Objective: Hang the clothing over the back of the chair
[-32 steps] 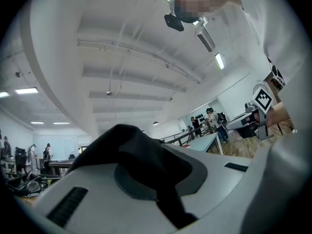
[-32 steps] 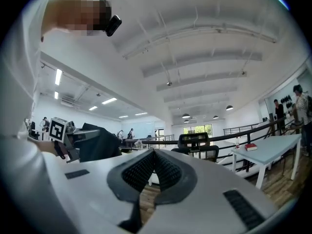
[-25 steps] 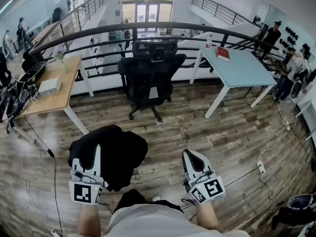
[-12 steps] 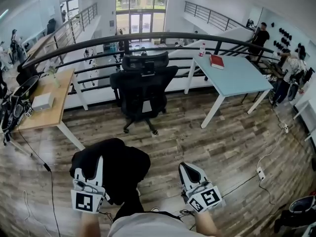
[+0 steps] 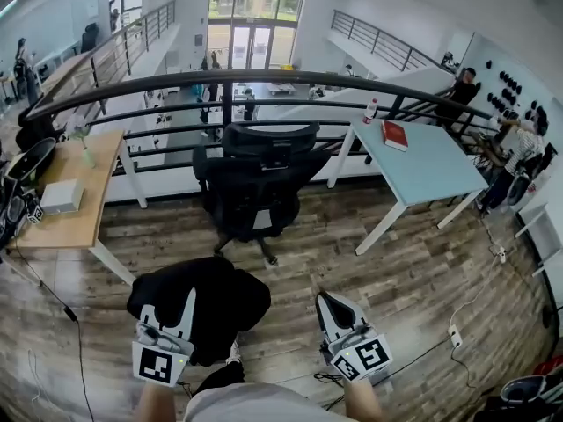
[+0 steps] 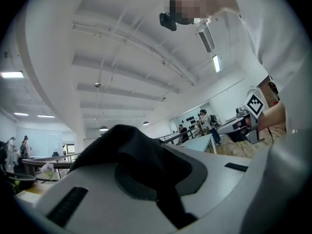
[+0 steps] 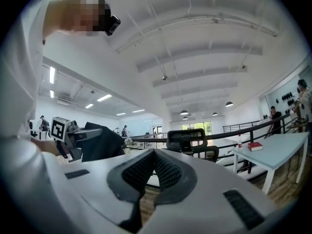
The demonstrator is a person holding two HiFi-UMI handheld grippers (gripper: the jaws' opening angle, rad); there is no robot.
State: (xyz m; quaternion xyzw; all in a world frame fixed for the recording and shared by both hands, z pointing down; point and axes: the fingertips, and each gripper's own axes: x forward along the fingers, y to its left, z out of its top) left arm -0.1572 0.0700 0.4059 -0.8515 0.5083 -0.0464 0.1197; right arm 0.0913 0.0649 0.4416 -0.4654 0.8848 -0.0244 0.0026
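Left gripper (image 5: 186, 301) fingers clamped on black clothing (image 5: 220, 297), bunched above floor. Right gripper (image 5: 328, 304) fingers together, empty. Office chair (image 5: 255, 178) ahead, well apart, backrest bare. Approach and draping remain.

Head view: high, steeply down, chair (image 5: 255, 183) ahead, well apart. Gripper views: low, level, behind own jaws; right shares chair (image 7: 187, 141).

The soft fabric garment (image 5: 211, 299) is solid black, like the mesh office chair (image 5: 255, 181). The wood-plank floor (image 5: 369, 253) is streaked grey-brown. The rectangular table (image 5: 431, 170) is pale blue, with 1 red book (image 5: 395, 134). The white left gripper (image 5: 188, 295) and right gripper (image 5: 325, 301) carry black-and-white square markers.
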